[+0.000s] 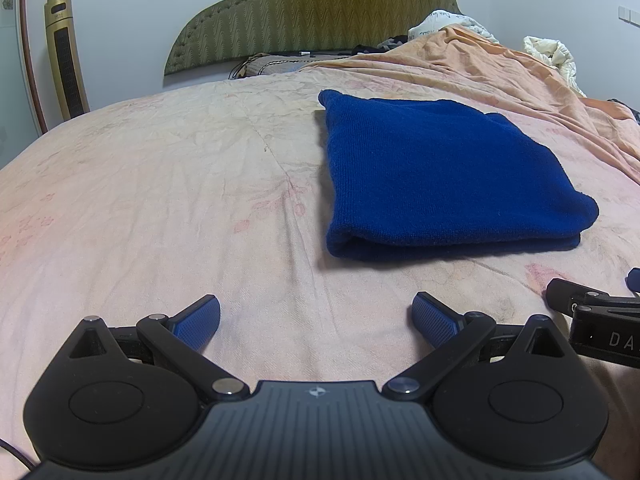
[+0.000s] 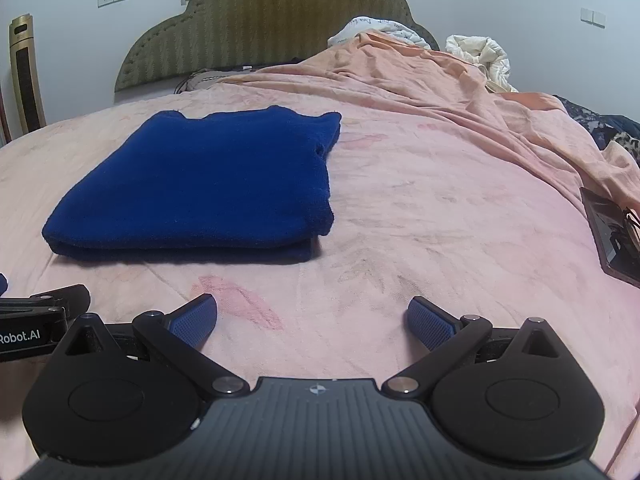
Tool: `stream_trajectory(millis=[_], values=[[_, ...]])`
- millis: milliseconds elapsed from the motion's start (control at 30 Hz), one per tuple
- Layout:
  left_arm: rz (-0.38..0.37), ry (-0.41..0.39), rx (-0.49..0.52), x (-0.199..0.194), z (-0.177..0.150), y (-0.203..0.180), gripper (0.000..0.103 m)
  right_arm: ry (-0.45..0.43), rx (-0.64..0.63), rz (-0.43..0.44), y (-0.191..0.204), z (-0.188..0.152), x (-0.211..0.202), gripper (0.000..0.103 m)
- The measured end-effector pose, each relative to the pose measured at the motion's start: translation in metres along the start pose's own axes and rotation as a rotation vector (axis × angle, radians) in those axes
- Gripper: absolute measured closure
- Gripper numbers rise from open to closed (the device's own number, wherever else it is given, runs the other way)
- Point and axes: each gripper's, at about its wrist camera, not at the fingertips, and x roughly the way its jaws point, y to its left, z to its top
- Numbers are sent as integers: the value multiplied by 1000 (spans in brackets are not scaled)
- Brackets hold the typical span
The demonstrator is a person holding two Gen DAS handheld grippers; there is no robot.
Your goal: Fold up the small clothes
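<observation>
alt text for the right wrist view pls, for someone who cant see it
A folded blue garment lies flat on a pink bedsheet, ahead and left of the right gripper, whose blue-padded fingers are spread open and empty. Behind are a rumpled orange blanket and a green headboard.

One folded blue garment (image 1: 444,176), two grippers (image 1: 316,320) (image 2: 312,320)

Solid blue garment (image 1: 448,172), pink floral sheet (image 1: 160,184)

Black claw (image 1: 316,320), blue ribbed pads (image 1: 198,322), silver screws.
</observation>
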Motion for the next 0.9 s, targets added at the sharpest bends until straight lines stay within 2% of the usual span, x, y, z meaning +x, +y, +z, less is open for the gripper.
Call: stream_trajectory(millis=[300, 533, 667, 900], values=[[-4, 7, 10, -2, 1, 0, 0, 1, 1, 1, 0, 0, 0, 0], [0, 8, 62, -13, 10, -1, 0, 7, -1, -3, -1, 0, 0, 0], [-14, 27, 42, -18, 19, 3, 0, 31, -12, 12, 1, 4, -9, 1], [-32, 64, 11, -19, 23, 10, 0, 7, -56, 18, 5, 12, -28, 0]])
